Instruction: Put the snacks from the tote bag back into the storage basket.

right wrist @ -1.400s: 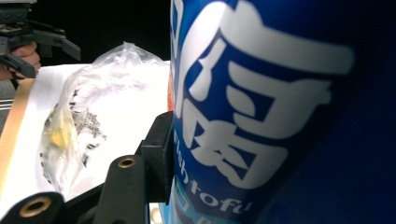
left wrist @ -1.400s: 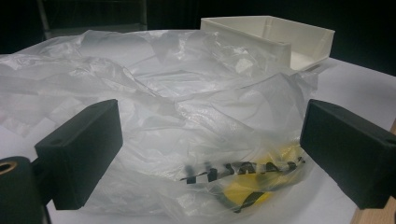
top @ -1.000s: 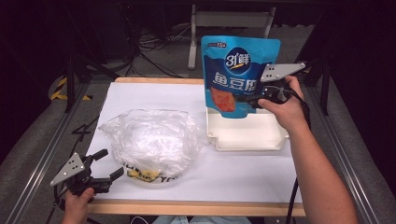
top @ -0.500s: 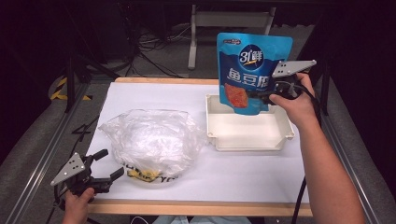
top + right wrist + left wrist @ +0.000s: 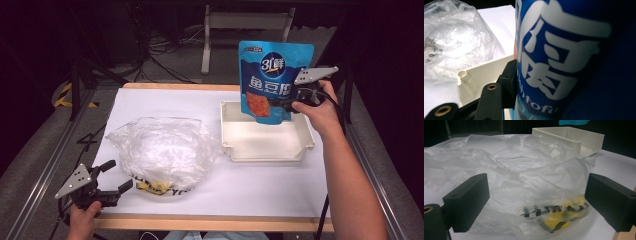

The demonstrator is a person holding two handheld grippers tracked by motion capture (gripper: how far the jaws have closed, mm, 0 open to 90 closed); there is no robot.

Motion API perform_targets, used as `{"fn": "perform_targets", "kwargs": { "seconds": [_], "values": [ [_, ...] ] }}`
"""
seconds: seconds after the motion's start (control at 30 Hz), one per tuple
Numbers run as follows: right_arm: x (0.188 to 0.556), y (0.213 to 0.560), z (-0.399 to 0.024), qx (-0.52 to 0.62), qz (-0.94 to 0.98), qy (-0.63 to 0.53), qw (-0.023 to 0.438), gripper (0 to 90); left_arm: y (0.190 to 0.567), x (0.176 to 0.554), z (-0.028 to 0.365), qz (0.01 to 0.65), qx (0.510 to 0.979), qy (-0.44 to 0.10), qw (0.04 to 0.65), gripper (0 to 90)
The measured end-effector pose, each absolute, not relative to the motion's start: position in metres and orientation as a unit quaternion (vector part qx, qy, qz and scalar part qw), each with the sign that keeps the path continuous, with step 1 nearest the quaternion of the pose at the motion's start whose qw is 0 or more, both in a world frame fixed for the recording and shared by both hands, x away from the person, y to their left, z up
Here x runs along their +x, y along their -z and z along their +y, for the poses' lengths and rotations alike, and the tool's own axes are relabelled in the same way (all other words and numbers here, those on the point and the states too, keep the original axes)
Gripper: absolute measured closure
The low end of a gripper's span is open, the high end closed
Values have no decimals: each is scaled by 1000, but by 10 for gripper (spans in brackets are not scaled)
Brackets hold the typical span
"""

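High view, pouch (image 5: 274,80) lower, rightward over tray (image 5: 265,142)

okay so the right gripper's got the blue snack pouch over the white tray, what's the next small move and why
Probably lower the blue pouch straight down into the white tray: the right gripper holds it upright above the tray's far edge, and the tray looks empty.

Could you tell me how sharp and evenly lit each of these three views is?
High view: the white table is brightly lit, the surroundings fall into darkness, and everything looks slightly soft. Left gripper view: the clear plastic bag glints with highlights, while the near black pads are a little blurred. Right gripper view: the blue pouch sits so close that its lettering blurs and its right side goes dark.
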State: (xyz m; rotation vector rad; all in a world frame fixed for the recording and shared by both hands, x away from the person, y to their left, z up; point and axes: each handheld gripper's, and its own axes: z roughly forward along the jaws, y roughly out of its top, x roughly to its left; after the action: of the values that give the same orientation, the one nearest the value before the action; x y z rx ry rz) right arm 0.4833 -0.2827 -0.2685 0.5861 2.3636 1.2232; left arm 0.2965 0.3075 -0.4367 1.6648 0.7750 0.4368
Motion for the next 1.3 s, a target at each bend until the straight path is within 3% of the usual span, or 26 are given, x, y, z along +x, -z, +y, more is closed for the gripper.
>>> {"fn": "perform_targets", "kwargs": {
  "seconds": [0.67, 1.3],
  "values": [
    [492, 319, -279, 228, 859, -424, 175, 516, 437, 297, 308, 334, 718, -186, 582, 65],
    [494, 336, -270, 224, 872, -406, 154, 513, 437, 296, 308, 334, 718, -185, 582, 65]
  ]
}}
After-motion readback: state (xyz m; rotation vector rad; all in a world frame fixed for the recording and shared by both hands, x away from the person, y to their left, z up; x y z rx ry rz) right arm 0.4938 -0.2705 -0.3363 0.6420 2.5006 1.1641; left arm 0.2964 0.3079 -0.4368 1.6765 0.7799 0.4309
